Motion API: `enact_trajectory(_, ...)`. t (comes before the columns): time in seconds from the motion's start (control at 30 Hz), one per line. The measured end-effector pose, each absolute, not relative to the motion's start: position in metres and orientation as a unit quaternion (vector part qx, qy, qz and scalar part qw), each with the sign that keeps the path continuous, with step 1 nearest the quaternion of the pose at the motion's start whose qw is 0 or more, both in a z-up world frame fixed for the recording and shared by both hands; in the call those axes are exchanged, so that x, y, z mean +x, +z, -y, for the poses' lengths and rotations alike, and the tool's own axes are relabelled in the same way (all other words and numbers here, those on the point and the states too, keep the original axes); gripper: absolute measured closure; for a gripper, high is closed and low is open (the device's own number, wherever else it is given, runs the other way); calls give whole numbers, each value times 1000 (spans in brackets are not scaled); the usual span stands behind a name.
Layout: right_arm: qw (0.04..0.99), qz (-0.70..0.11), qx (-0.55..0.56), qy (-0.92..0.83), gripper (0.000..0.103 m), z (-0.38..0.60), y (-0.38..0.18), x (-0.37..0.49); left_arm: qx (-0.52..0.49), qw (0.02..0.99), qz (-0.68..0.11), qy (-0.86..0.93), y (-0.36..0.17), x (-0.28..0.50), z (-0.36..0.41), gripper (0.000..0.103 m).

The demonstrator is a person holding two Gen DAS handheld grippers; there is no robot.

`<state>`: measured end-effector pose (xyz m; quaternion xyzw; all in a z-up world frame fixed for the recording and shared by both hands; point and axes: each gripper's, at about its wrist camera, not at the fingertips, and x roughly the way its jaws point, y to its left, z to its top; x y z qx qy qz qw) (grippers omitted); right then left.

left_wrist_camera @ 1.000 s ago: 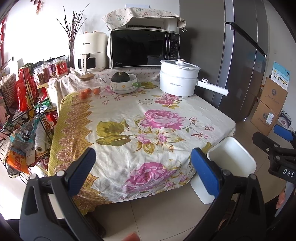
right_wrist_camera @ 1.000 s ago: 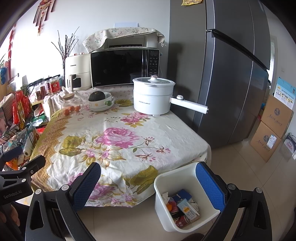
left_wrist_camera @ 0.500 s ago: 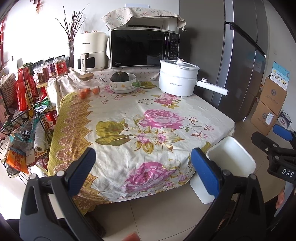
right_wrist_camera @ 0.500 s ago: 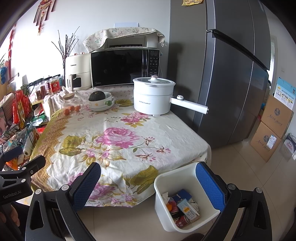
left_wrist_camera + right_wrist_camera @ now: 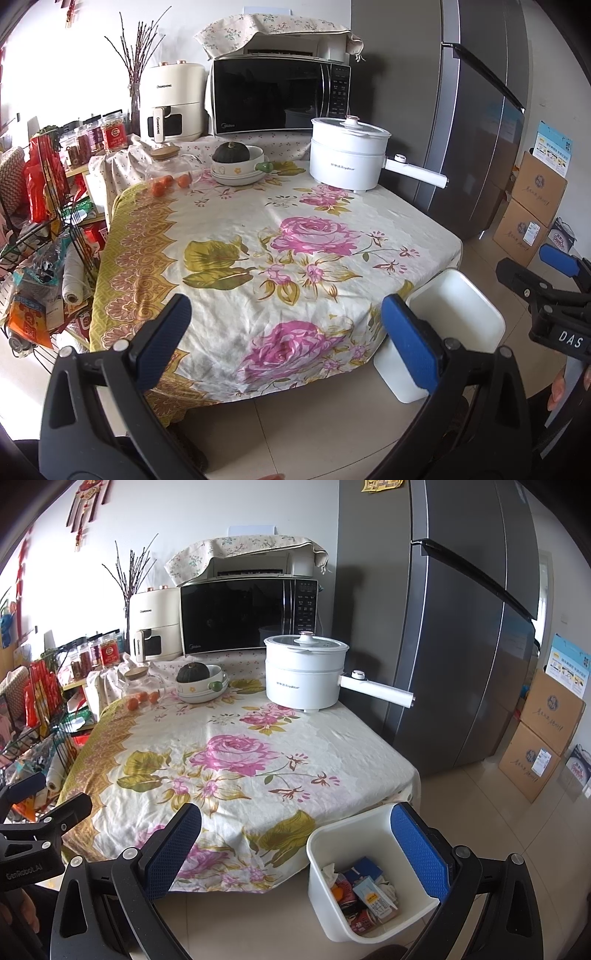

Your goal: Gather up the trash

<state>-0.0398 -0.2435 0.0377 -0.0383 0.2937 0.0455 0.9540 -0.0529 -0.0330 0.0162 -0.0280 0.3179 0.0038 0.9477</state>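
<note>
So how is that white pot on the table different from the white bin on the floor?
The white electric pot is round, lidded and has a long side handle; the white trash bin is squarish, open-topped and has no handle. The pot stands on the floral tablecloth; the bin sits on the floor, holding cartons and wrappers. Both are plain white.

Sitting on the desk: one white lidded electric pot (image 5: 306,674), one black microwave (image 5: 248,616), three small orange fruits (image 5: 168,182); two stacked cardboard boxes (image 5: 543,734) standing at three o'clock.

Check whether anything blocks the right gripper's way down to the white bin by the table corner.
Nothing visible does. The right gripper is open and empty, and the white plastic trash bin on the floor sits open-topped just below it, already holding wrappers.
</note>
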Motion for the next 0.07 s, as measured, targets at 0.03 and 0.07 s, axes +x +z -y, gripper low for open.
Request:
enact_trajectory(0.03, 954, -294, -39, 45, 0, 243, 38, -40, -29, 947, -320, 1, 16, -53, 33, 1)
enact_trajectory(0.07, 954, -293, -39, 45, 0, 244, 38, -40, -31, 946, -322, -4, 16, -52, 32, 1)
